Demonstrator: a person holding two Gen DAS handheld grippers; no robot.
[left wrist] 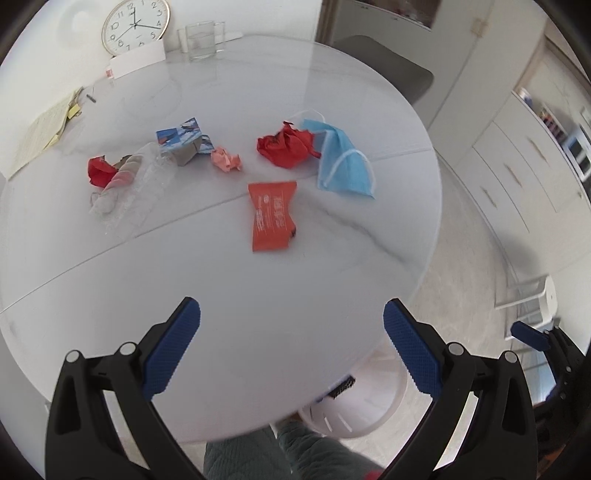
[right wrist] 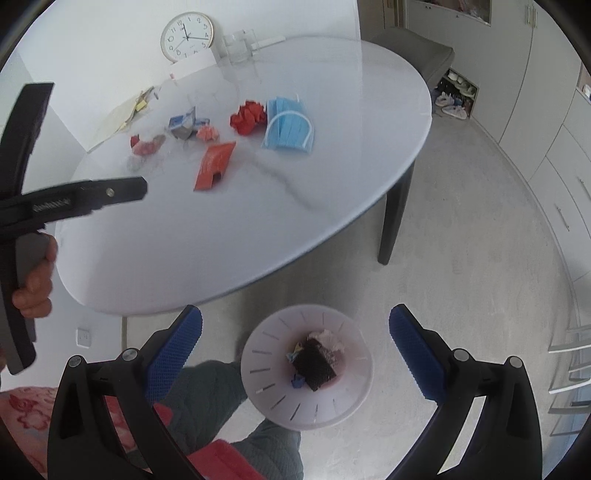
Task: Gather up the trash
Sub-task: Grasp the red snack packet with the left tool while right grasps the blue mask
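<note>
Trash lies on the white round table (left wrist: pixel 229 295): an orange wrapper (left wrist: pixel 271 216) (right wrist: pixel 214 165), a blue face mask (left wrist: pixel 341 162) (right wrist: pixel 290 127), a red crumpled paper (left wrist: pixel 286 146) (right wrist: pixel 248 117), a small pink wad (left wrist: pixel 227 159), a blue printed carton (left wrist: pixel 183 140) and a clear plastic bottle (left wrist: pixel 129 188) beside a red scrap (left wrist: pixel 99 170). My left gripper (left wrist: pixel 291 332) hovers open over the table's near part, short of the orange wrapper. My right gripper (right wrist: pixel 295 339) is open above a white bin (right wrist: pixel 306 365) on the floor, which holds dark and pale trash (right wrist: pixel 316 360).
A wall clock (left wrist: pixel 136 25), a glass mug (left wrist: pixel 201 38), a white card (left wrist: pixel 138 61) and yellow papers (left wrist: pixel 44 129) sit at the table's far side. A grey chair (left wrist: pixel 388 62) stands behind it. Cabinets (left wrist: pixel 517 162) line the right wall. A hand (right wrist: pixel 35 280) holds the left tool.
</note>
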